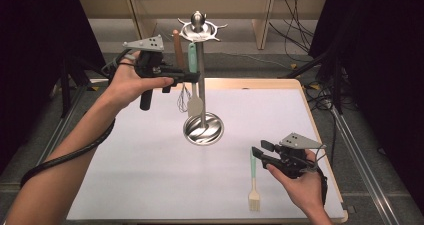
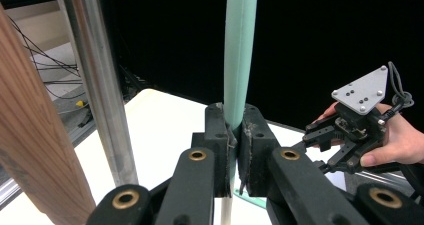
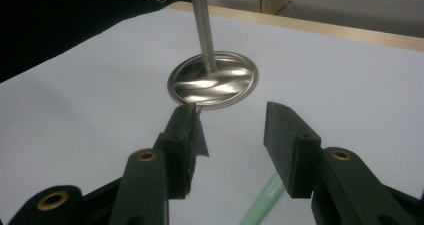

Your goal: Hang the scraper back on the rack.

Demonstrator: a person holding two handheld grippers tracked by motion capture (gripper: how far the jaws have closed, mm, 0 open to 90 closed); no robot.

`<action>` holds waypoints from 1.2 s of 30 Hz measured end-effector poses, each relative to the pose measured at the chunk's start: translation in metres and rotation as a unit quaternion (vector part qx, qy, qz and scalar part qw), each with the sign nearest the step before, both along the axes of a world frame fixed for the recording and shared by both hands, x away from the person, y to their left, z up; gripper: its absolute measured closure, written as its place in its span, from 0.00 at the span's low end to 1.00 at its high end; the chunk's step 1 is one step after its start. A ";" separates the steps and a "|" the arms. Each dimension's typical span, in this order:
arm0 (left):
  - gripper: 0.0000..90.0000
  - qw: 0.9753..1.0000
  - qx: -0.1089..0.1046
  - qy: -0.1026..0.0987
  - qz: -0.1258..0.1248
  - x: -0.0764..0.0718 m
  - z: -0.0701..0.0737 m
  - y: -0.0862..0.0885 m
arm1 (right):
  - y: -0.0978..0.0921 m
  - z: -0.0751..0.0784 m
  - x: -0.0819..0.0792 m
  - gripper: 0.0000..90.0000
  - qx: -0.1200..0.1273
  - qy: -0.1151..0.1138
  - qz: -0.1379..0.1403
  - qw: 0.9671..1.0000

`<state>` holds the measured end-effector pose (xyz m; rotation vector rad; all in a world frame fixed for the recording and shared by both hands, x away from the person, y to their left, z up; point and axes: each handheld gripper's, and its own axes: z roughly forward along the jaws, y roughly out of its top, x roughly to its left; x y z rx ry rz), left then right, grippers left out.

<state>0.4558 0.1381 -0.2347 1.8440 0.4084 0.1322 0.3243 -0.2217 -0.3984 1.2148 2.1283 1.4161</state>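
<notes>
White table [image 1: 150, 185] holds a shiny rack [image 1: 202, 127]. Left gripper [image 1: 192, 77] pinches the hanging green spatula [image 1: 193, 80]. Right gripper [image 1: 261, 151] gapes wide above a green brush [image 1: 254, 185].

Mint-green spatula handle [image 2: 240, 50], brown wood-grain handle [image 2: 30, 135], silver stand [image 1: 202, 75], white mat [image 1: 150, 160].

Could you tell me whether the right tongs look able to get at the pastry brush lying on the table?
Probably yes: the right tongs are open right at the mint handle of the pastry brush, which lies flat on the table with nothing between them.
</notes>
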 end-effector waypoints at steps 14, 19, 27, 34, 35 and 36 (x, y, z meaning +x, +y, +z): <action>0.93 1.000 -0.011 0.020 -0.006 0.006 -0.004 0.003 | 0.000 0.000 0.000 0.64 -0.001 0.000 0.001 1.000; 0.92 0.999 -0.016 0.030 -0.009 0.007 -0.004 0.003 | 0.000 0.000 0.000 0.64 0.001 -0.001 0.001 1.000; 0.90 0.998 -0.037 0.054 -0.001 0.010 -0.007 0.005 | -0.003 -0.002 0.003 0.63 -0.013 -0.023 0.009 1.000; 0.85 0.996 -0.065 0.065 0.018 0.012 -0.010 0.013 | -0.001 -0.003 0.003 0.63 -0.008 -0.012 0.012 1.000; 0.84 0.995 -0.070 0.066 0.021 0.012 -0.011 0.014 | -0.001 -0.003 0.002 0.64 -0.014 -0.014 0.009 1.000; 0.84 0.995 -0.075 0.069 0.023 0.012 -0.011 0.015 | -0.001 -0.003 0.002 0.63 -0.017 -0.015 0.008 1.000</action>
